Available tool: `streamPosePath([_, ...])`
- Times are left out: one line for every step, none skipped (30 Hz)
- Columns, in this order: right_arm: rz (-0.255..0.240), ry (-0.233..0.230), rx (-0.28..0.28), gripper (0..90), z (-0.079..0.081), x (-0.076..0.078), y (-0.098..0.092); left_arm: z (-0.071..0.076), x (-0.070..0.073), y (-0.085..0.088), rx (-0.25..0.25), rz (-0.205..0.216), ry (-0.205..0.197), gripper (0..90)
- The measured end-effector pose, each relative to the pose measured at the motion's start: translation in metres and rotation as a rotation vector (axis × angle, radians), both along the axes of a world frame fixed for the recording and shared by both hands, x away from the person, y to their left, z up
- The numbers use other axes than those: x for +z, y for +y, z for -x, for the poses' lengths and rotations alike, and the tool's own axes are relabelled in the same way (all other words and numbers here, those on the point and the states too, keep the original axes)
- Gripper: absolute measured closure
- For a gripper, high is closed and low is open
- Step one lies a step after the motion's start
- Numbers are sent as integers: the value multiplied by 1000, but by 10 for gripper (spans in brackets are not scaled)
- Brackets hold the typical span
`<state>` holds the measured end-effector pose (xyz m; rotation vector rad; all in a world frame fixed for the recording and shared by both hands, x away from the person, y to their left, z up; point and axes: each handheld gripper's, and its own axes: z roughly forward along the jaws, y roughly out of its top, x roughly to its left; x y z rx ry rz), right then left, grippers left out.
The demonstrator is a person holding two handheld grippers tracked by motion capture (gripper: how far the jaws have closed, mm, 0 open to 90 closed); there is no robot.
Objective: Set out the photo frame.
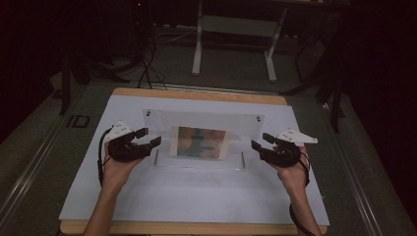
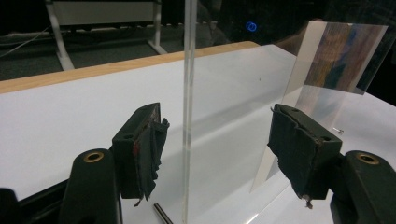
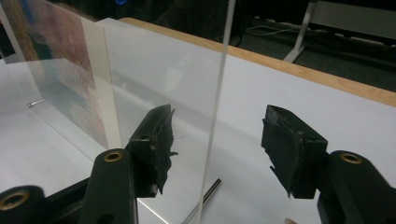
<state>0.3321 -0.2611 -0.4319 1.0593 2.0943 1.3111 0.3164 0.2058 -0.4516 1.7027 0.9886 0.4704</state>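
High view: a clear acrylic photo frame point(image 1: 204, 140) stands upright mid-table, the left gripper point(image 1: 150, 138) and right gripper point(image 1: 259, 142) flanking its side edges, jaws spread wide and not yet touching. Gripping and lifting apparently remain to be done.

Right gripper point(image 3: 219, 149): two black jaws with worn padding, spread apart, one on each side of a panel edge, neither touching it. Clear acrylic panel point(image 3: 154, 88): upright on a white table sheet point(image 3: 299, 88), seen edge-on. Colourful blurred picture point(image 3: 51, 51): in the panel, far left. Small metal pin point(image 3: 212, 186): at the panel's base.
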Motion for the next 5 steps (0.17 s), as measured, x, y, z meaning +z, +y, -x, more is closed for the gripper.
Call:
streamPosePath([-1,0,-1,426,0,1,-1,0,1,1,0,1,-2,351])
streamPosePath([-2,-4,-1,427,1,2,-2,1,1,2,2,3,-3,351])
streamPosePath([-4,-7,-2,426,1,4,-3,1,2,4,5,4,-7,351])
streamPosePath([-6,-13,-3,426,2,6,-6,1,3,5,7,9,-9,351])
streamPosePath([-9,-19,-4,427,3,8,-8,2,4,7,10,13,-12,351])
